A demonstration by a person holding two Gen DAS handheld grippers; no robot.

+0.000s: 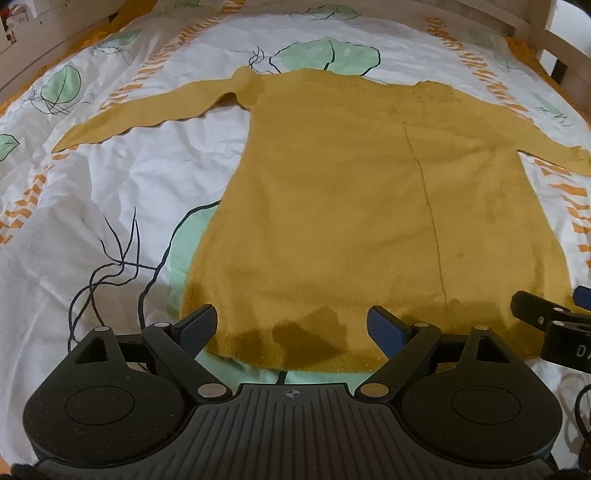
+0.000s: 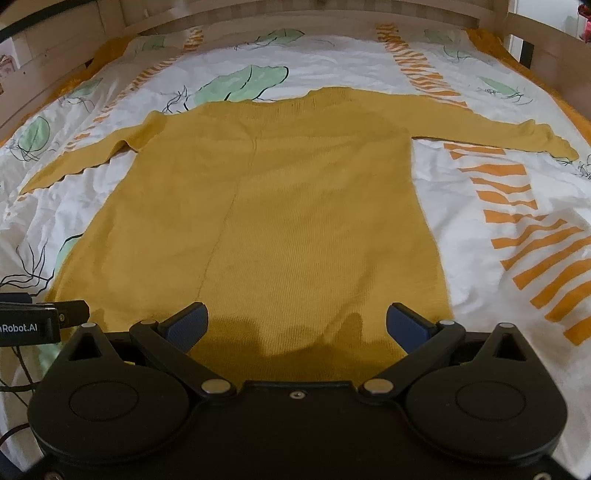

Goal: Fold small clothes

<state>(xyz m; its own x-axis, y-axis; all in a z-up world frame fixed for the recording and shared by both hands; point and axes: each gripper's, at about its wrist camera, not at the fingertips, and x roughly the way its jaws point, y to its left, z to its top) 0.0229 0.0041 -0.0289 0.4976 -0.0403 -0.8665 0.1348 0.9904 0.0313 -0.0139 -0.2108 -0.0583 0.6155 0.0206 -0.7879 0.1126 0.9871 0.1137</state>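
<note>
A mustard-yellow knitted sweater (image 1: 369,192) (image 2: 280,206) lies flat on the bed, hem nearest me, both sleeves spread sideways, a seam line running down its body. My left gripper (image 1: 291,325) hovers over the left part of the hem, jaws wide open, nothing between its blue pads. My right gripper (image 2: 295,325) stands open over the right part of the hem, also with nothing held. Each gripper's tip peeks into the other's view: the right gripper (image 1: 543,314) at the right edge, the left gripper (image 2: 55,314) at the left edge.
The sweater rests on a white bedsheet (image 1: 122,177) (image 2: 491,206) printed with green leaves and orange stripes. A wooden bed frame (image 2: 258,14) runs along the far side, with a wooden post (image 1: 554,48) at the right. Dark cables (image 2: 14,369) hang near the left gripper.
</note>
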